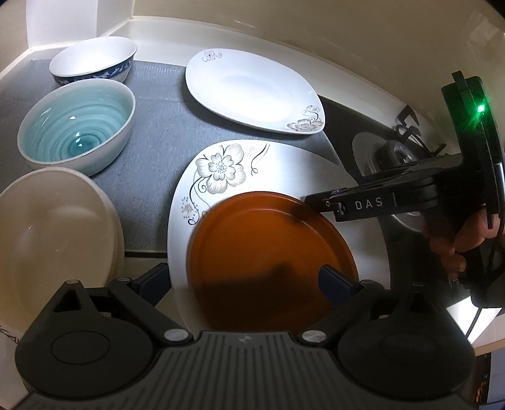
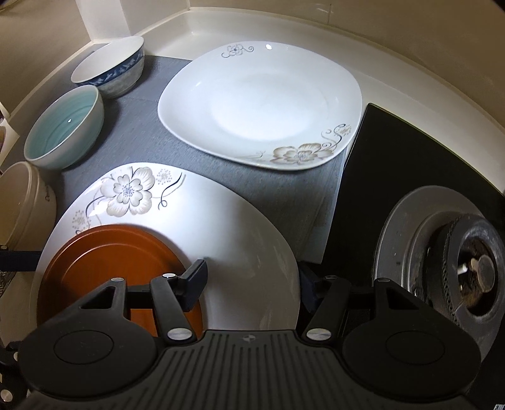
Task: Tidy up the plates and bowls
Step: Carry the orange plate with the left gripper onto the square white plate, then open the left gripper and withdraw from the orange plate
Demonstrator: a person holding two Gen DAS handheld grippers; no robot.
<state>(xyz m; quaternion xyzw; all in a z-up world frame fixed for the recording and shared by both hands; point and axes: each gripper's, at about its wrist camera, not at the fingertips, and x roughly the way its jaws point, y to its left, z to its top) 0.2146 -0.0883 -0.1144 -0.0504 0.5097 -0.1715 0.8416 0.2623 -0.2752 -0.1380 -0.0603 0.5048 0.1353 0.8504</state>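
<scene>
A small orange plate [image 1: 268, 252] [image 2: 104, 265] lies on a large white flower plate [image 1: 284, 167] [image 2: 195, 220] on the grey mat. My left gripper [image 1: 249, 284] is open, its fingers on either side of the orange plate's near edge. My right gripper [image 2: 252, 284] is open, its fingers straddling the flower plate's right rim; it shows from the side in the left wrist view [image 1: 318, 202]. A second white flower plate [image 1: 252, 91] [image 2: 262, 107] lies further back. A teal bowl [image 1: 75, 123] [image 2: 63, 126], a blue-patterned bowl [image 1: 94, 60] [image 2: 110, 66] and a cream bowl [image 1: 53, 227] [image 2: 22, 202] stand at left.
A grey mat [image 1: 151, 151] [image 2: 284, 195] covers the counter. A black glass hob with a gas burner [image 2: 448, 261] [image 1: 394, 151] lies at right. The counter's raised cream back edge [image 2: 284, 28] and wall run behind.
</scene>
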